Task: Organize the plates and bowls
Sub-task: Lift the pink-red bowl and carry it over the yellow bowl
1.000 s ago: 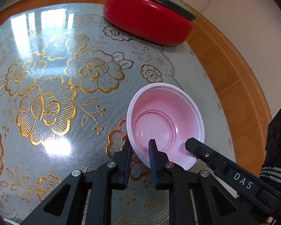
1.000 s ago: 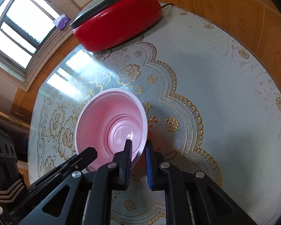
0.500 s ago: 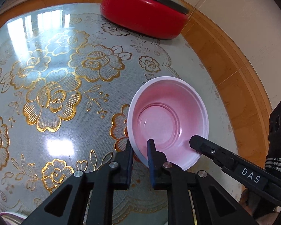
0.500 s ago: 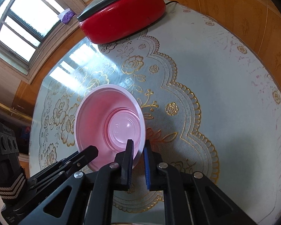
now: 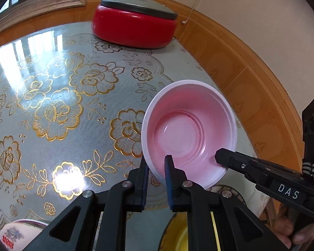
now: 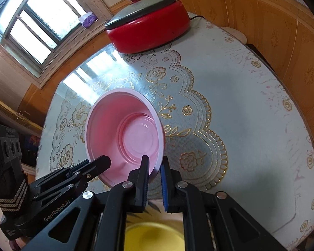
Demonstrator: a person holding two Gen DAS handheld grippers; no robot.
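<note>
Pink bowl above table, rim pinched by left fingers, right fingers

round table with floral gold-patterned cover, red lidded pot on it

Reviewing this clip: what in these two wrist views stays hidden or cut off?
- Yellow dish: right wrist view, mostly behind the right gripper; shape unclear.
- Patterned dish: left wrist view, cut by the lower edge.
- Pink bowl underside: both views, hidden by the bowl itself, so contact with the table is unclear.
</note>
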